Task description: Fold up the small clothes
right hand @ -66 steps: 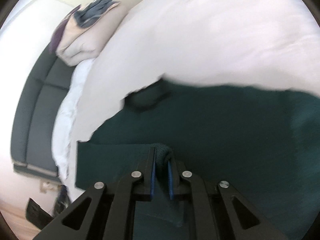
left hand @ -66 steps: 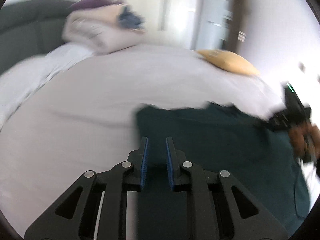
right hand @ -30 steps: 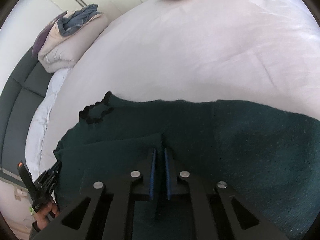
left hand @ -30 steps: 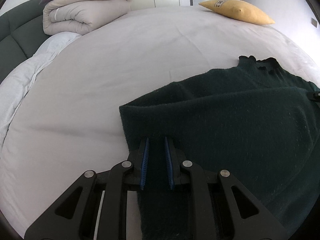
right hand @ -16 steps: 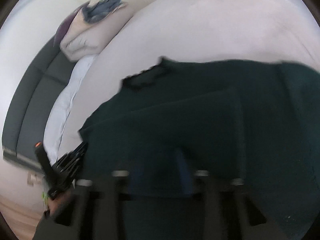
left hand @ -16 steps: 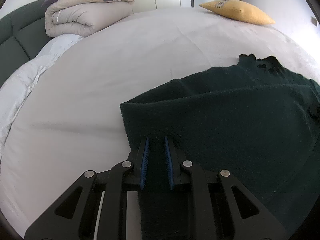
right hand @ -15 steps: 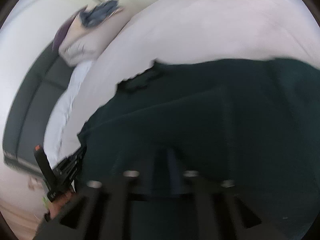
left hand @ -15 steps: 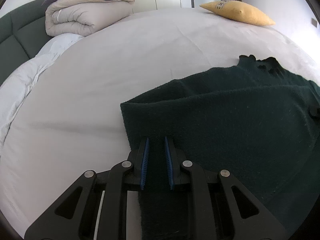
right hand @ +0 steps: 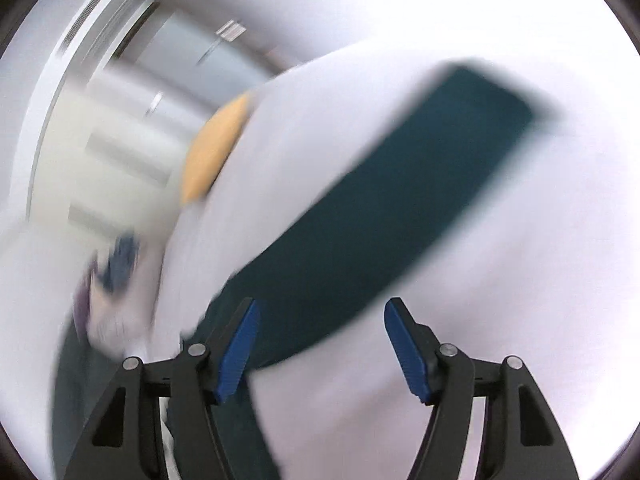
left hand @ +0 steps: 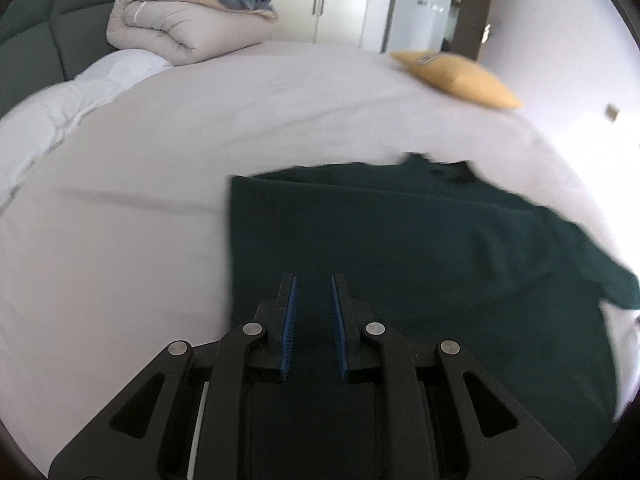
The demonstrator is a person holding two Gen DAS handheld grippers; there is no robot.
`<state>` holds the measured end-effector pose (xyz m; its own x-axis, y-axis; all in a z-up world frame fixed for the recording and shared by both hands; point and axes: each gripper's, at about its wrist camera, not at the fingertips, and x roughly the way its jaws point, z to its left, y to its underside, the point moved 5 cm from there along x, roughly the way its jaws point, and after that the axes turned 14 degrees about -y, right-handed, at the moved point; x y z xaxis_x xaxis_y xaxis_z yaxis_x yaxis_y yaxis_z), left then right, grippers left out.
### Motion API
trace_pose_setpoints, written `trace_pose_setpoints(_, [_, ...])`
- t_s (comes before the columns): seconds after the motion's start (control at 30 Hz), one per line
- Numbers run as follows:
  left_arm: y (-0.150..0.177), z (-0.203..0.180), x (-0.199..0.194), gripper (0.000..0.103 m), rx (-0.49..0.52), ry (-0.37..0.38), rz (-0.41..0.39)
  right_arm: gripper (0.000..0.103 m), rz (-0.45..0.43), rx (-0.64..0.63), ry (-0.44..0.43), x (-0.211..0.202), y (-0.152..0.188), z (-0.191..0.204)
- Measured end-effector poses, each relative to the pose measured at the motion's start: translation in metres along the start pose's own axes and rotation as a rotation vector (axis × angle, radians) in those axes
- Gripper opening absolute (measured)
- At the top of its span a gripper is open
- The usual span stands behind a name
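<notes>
A dark green sweater [left hand: 400, 240] lies folded on the white bed [left hand: 180, 140], collar at the far side. My left gripper [left hand: 313, 280] hovers over its near left part. Its jaws are opening, a narrow gap shows between the blue pads, and the cloth lies flat below them rather than pinched. The right wrist view is blurred by motion. There my right gripper [right hand: 322, 306] has its jaws opening wide with nothing between the pads. Beyond it a long green sleeve [right hand: 400, 200] stretches across the sheet [right hand: 520, 280].
A yellow pillow [left hand: 460, 78] lies at the far right of the bed. A rolled beige duvet [left hand: 180, 20] sits at the far left against the dark headboard [left hand: 36, 28]. White wardrobe doors [left hand: 340, 0] stand behind.
My left gripper rose and drew back from the sweater's edge, its pads parting a little. My right gripper let go of the cloth, opened wide, rolled and swept sideways toward the sleeve.
</notes>
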<state>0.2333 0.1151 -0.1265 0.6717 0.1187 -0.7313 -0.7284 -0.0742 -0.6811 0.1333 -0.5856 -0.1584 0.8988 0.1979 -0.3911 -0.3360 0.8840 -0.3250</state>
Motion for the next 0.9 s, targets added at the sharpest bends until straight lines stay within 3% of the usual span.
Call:
trace_pose_setpoints(0.03, [0.004,-0.004,-0.007,0.026,-0.002,0.023,0.000,0.068,-0.047,0.065,0.008,-0.020,-0.011,-0.022])
trace_pose_setpoints(0.07, [0.010,-0.012,-0.015,0.043,-0.011,0.056,-0.001,0.068,-0.068,0.095,0.009,-0.027,-0.013,-0.032])
trace_pose_setpoints(0.1, [0.016,-0.019,-0.025,0.071,-0.041,0.097,-0.002,0.068,-0.098,0.136,-0.011,-0.037,-0.019,-0.045])
trace_pose_setpoints(0.17, [0.026,-0.029,-0.038,0.082,-0.132,0.171,0.001,0.067,-0.131,0.179,-0.043,-0.044,-0.029,-0.058])
trace_pose_setpoints(0.33, [0.039,-0.051,-0.042,0.082,-0.196,0.254,0.087,0.067,-0.164,0.192,-0.053,-0.028,-0.045,-0.066])
trace_pose_setpoints(0.6, [0.042,-0.063,-0.038,0.082,-0.226,0.277,0.119,0.064,-0.200,0.174,-0.007,0.009,-0.063,-0.056])
trace_pose_setpoints(0.67, [0.043,-0.066,-0.032,0.082,-0.236,0.292,0.137,0.059,-0.210,0.152,0.009,0.019,-0.070,-0.054])
trace_pose_setpoints(0.77, [0.043,-0.064,-0.028,0.082,-0.237,0.318,0.152,0.042,-0.188,0.126,0.031,0.032,-0.075,-0.049])
trace_pose_setpoints(0.83, [0.040,-0.064,-0.023,0.082,-0.244,0.341,0.163,0.025,-0.152,0.094,0.057,0.040,-0.078,-0.040])
trace_pose_setpoints(0.9, [0.036,-0.064,-0.017,0.082,-0.259,0.371,0.173,0.022,-0.128,0.015,0.092,0.048,-0.078,-0.019])
